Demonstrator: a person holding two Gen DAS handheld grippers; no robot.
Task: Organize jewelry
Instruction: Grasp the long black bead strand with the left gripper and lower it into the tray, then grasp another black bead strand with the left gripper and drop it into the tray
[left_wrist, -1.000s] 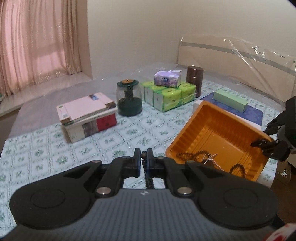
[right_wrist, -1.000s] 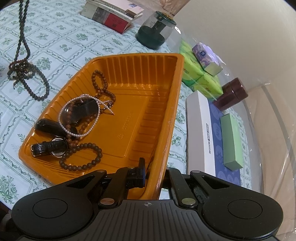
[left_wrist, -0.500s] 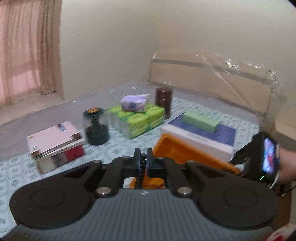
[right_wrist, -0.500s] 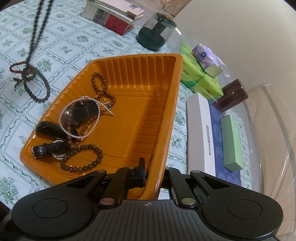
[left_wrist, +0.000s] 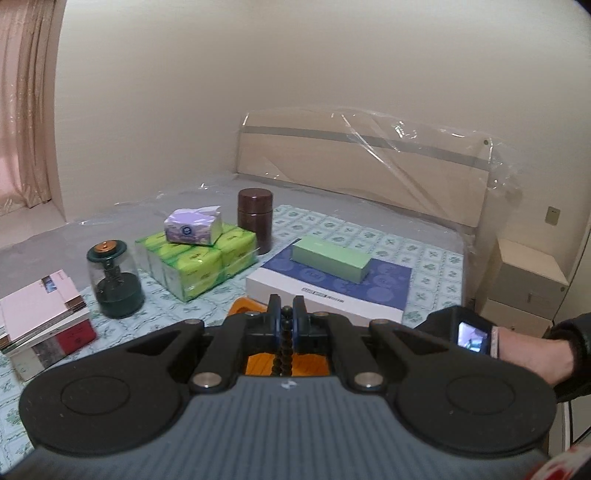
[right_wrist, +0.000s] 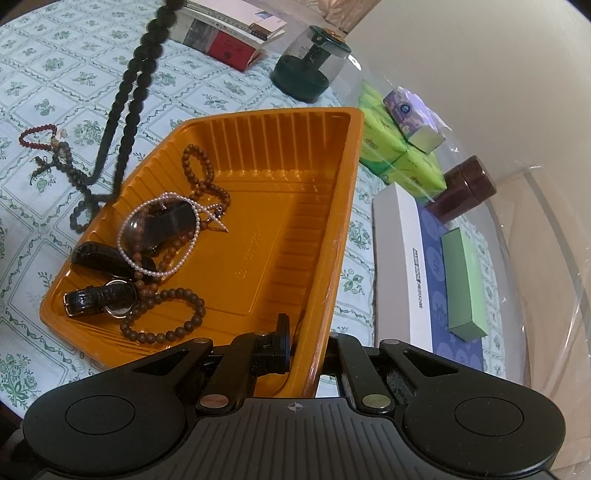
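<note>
The bed (right_wrist: 55, 85), under a patterned cloth, carries an orange tray (right_wrist: 295, 206) near its right edge. Only the right view shows the tray's contents: a watch (right_wrist: 99, 299), pearls (right_wrist: 159, 236) and brown beads (right_wrist: 166, 317). The right gripper (right_wrist: 306, 347) pinches the tray's near rim. The left gripper (left_wrist: 286, 317) is clamped on a dark bead strand (right_wrist: 125, 99), whose lower end trails on the cloth just left of the tray.
</note>
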